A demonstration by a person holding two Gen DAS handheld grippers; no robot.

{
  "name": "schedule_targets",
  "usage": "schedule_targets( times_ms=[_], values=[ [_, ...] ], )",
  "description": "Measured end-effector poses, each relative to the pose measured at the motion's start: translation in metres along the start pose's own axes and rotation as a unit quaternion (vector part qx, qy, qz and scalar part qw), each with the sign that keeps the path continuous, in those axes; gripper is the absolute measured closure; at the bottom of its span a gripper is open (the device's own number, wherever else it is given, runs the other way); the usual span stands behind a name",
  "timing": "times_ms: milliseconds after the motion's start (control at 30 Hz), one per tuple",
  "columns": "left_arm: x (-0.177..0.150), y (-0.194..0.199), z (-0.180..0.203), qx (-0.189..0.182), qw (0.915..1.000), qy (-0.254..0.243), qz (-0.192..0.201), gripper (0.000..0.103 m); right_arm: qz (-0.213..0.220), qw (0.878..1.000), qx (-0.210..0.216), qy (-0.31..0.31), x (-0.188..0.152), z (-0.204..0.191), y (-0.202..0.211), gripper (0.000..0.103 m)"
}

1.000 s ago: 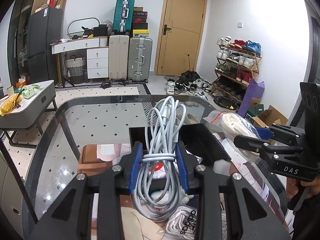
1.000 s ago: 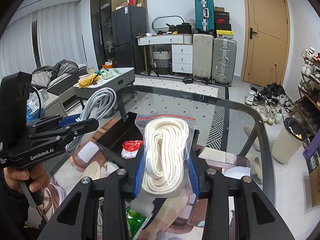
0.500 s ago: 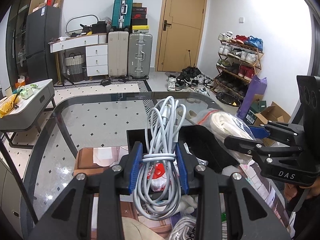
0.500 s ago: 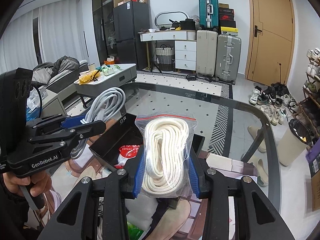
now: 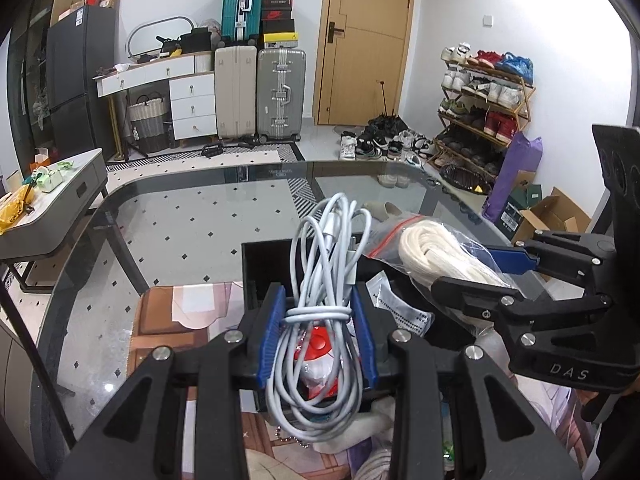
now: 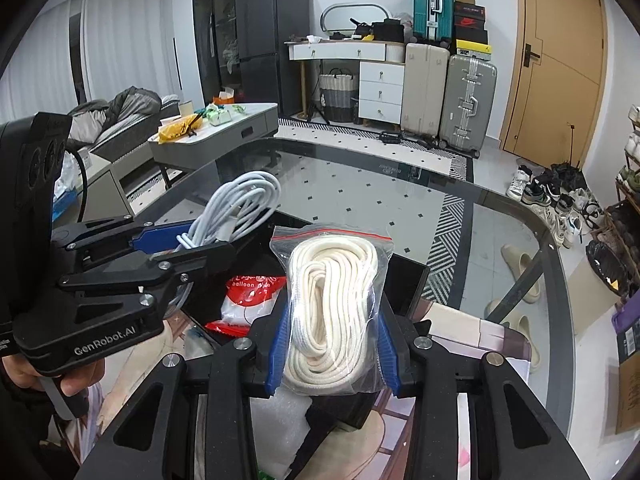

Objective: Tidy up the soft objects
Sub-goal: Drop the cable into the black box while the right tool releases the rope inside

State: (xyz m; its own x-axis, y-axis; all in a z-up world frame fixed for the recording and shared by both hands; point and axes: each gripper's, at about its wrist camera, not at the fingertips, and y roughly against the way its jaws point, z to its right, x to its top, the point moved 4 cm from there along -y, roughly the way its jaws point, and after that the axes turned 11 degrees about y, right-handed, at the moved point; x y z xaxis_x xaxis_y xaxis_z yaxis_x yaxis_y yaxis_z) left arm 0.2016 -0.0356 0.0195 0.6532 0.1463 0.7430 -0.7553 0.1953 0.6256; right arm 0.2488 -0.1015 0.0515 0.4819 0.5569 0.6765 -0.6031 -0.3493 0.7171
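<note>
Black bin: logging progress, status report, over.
Left gripper shut on grey cable. Right gripper shut on bagged rope. Both above black bin; balloon packet inside.

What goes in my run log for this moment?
left gripper: holds cable bundle | right gripper: holds bagged rope | both above black bin

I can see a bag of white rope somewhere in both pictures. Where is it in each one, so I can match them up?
Left wrist view: the bag of white rope sits right of centre, pinched by the right gripper coming in from the right.
Right wrist view: the bag is bottom centre, clamped between that gripper's blue pads.
Shared landmark: the black bin just beneath it.
</note>
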Motion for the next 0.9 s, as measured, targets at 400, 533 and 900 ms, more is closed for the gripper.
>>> schedule_targets(
  times_ms=[400,533,900],
  values=[
    [-0.007,-0.021,0.009,0.006,0.999,-0.022,-0.04,0.071,-0.05,0.999,0.006,0.016,-0.007,-0.001,-0.037,0.064],
    [-0.008,-0.021,0.01,0.005,0.9989,-0.025,-0.04,0.071,-0.059,0.998,0.004,0.02,-0.005,-0.001,-0.042,0.064],
    [-0.011,-0.018,0.009,0.006,0.9987,-0.027,-0.042,0.071,-0.097,0.995,0.014,0.023,-0.004,-0.003,-0.045,0.062]
  ],
)
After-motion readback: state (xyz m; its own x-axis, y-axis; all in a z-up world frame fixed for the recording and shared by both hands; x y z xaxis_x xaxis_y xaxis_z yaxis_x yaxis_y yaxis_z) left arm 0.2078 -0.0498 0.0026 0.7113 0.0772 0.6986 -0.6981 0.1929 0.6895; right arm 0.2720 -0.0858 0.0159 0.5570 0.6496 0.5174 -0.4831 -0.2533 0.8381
